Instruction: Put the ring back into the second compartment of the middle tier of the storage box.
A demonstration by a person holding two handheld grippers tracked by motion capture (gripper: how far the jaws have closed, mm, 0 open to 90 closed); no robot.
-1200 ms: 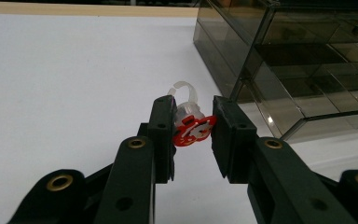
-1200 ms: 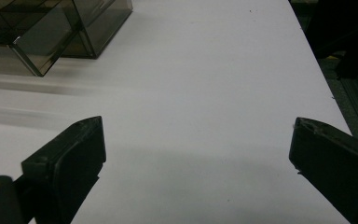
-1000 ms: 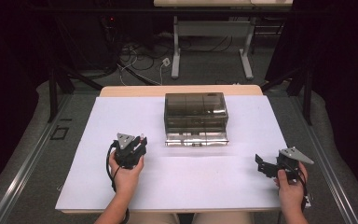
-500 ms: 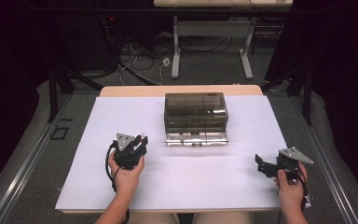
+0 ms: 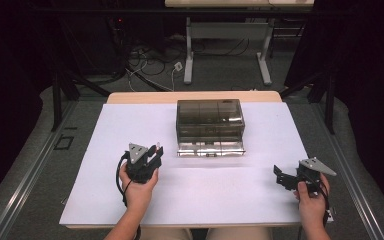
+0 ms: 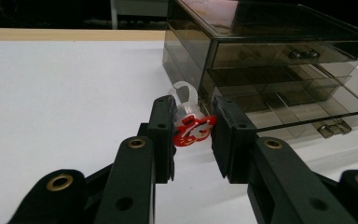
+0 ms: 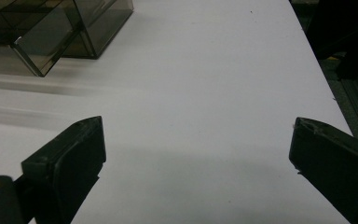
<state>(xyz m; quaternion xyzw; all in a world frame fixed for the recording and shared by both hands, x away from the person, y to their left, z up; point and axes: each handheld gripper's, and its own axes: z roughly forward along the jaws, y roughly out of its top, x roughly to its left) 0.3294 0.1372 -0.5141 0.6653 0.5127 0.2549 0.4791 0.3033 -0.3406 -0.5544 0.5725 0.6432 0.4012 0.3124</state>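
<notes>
A smoky clear drawer box [image 5: 210,122] stands at the table's middle back, its lowest drawer [image 5: 210,148] pulled out toward me. My left gripper [image 5: 155,151] hovers left of that drawer, shut on a small clear hook with a red tag [image 6: 191,126]. In the left gripper view the box [image 6: 270,51] rises just ahead and to the right, the open drawer [image 6: 317,109] beside the jaws. My right gripper [image 5: 280,176] rests near the table's front right, open, with bare table between its fingers [image 7: 70,158].
A white sheet covers the table [image 5: 130,125], whose wooden edge shows at the back. The table's right edge [image 7: 326,93] lies close to my right gripper. Cables and desk legs [image 5: 190,55] lie on the floor beyond.
My left gripper has moved slightly right and forward, toward the open drawer. The right gripper has stayed put.
</notes>
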